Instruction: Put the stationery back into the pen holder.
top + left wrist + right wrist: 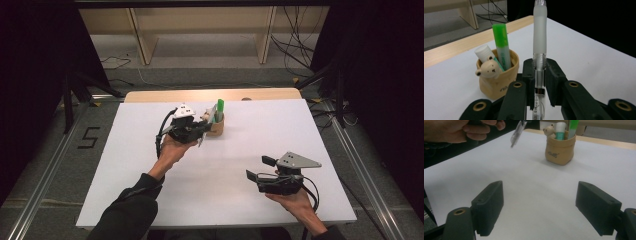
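Now pen (pixel 539 37) upright, lengthwise vertical.

The white desk (pixel 225 165) is bright under even light from above, and the room around it is very dark. Shadows are soft. The right claw (pixel 540 207) looks blurred close up.

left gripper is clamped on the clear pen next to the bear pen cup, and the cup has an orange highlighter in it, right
Not quite: the highlighter in the pen cup is green, not orange, as the left gripper view shows. The rest holds: the left gripper is clamped on the clear pen beside the cup.
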`<state>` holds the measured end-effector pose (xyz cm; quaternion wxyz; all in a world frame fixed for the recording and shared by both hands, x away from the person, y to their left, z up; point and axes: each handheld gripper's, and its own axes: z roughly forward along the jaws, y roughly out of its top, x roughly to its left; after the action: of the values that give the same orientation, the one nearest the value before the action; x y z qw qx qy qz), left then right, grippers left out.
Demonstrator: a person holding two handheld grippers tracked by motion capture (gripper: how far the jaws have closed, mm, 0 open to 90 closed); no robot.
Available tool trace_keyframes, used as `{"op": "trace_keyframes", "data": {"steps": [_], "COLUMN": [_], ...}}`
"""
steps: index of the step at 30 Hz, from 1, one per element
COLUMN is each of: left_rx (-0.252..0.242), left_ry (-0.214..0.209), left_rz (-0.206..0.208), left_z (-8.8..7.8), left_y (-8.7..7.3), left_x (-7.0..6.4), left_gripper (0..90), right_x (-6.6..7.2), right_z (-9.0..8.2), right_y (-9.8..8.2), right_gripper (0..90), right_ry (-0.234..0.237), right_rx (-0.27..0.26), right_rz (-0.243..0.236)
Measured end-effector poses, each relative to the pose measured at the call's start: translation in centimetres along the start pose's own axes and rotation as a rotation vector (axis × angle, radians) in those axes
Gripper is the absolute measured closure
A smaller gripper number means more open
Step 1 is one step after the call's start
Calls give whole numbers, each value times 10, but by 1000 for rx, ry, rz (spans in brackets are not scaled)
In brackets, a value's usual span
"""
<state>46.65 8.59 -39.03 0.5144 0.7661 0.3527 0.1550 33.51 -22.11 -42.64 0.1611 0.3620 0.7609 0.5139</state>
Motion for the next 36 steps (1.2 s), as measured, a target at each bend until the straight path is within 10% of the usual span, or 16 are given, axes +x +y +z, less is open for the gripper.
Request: {"op": "trace_keyframes", "data": {"steps": [36], "left_rx": [-78], "left_ry": [107], "left_rz": [-27], "left_z": [76], "left_y": [39], "left_x": [20], "left_gripper": [784], "right_x": [4], "right_z": [8], "right_y": [-4], "right_gripper": [244], "right_ry": [42], "right_rx": [34], "right_rz": [-36]}}
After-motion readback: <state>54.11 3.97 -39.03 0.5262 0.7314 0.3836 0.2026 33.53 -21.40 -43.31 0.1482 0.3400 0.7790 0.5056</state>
